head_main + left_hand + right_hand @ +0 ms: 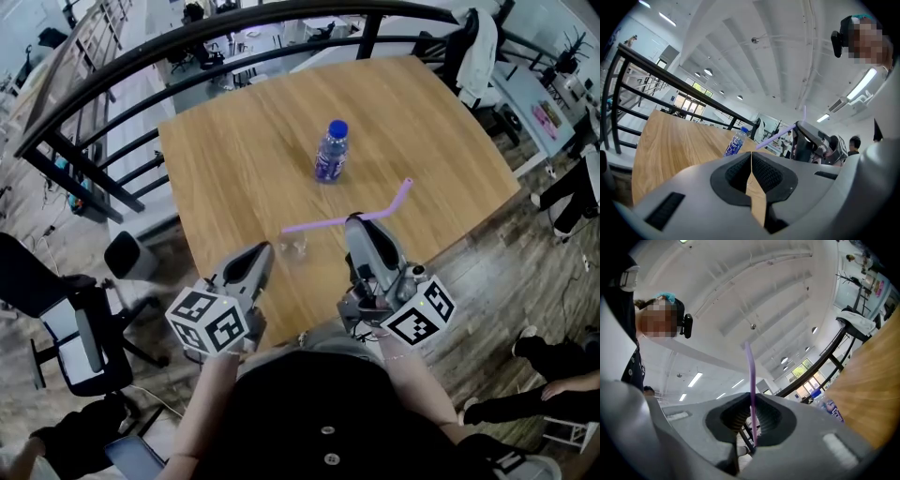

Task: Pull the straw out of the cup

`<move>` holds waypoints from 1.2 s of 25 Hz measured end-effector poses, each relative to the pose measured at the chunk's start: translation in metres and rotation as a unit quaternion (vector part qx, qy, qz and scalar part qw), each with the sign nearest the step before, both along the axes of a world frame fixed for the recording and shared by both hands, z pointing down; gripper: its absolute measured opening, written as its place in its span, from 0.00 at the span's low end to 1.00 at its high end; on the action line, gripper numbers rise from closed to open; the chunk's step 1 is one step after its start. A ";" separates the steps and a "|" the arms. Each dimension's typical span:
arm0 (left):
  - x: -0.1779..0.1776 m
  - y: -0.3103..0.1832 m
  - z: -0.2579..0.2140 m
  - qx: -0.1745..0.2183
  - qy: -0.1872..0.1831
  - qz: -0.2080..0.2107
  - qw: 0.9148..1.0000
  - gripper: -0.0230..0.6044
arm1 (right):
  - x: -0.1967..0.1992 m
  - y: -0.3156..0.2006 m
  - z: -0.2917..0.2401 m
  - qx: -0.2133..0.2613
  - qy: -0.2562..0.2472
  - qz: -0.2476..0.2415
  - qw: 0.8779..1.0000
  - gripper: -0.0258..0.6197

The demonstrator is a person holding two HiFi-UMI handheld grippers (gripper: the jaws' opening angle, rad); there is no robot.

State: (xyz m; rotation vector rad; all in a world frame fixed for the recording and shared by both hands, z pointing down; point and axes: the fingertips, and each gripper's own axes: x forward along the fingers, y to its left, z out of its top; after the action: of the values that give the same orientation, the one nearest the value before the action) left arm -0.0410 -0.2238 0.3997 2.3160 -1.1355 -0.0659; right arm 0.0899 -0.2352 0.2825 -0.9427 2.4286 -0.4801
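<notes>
The purple bendy straw [328,223] hangs level over the wooden table [225,159], clamped near its bend by my right gripper [356,222], which is shut on it. In the right gripper view the straw [750,376] rises straight up from between the pads of the right gripper [752,401]. A small clear cup [296,247] stands on the table just below the straw's free end, and the straw is outside it. My left gripper [263,253] sits beside the cup on its left, jaws pressed together with nothing seen between them [751,161]. The left gripper view also catches the straw [776,135].
A plastic bottle with a blue cap [331,150] stands upright mid-table, beyond the cup; it also shows as the bottle [736,143] in the left gripper view. A black railing [141,56] curves round the far side. An office chair [66,319] stands at the left on the floor.
</notes>
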 end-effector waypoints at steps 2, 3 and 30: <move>0.001 0.000 0.002 -0.001 -0.001 0.000 1.000 0.07 | -0.002 -0.001 0.005 -0.011 0.000 -0.010 1.000 0.09; 0.002 0.000 0.002 -0.001 -0.001 0.001 1.000 0.07 | -0.003 -0.002 0.008 -0.016 -0.001 -0.013 1.000 0.09; 0.001 0.000 0.011 -0.012 -0.001 -0.011 1.000 0.07 | -0.010 -0.012 0.037 -0.070 0.004 -0.022 0.997 0.09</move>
State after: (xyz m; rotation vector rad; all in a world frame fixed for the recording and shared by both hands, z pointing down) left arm -0.0399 -0.2240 0.4105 2.2835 -1.1563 -0.0569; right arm 0.0798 -0.2471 0.3191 -0.9506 2.4528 -0.6701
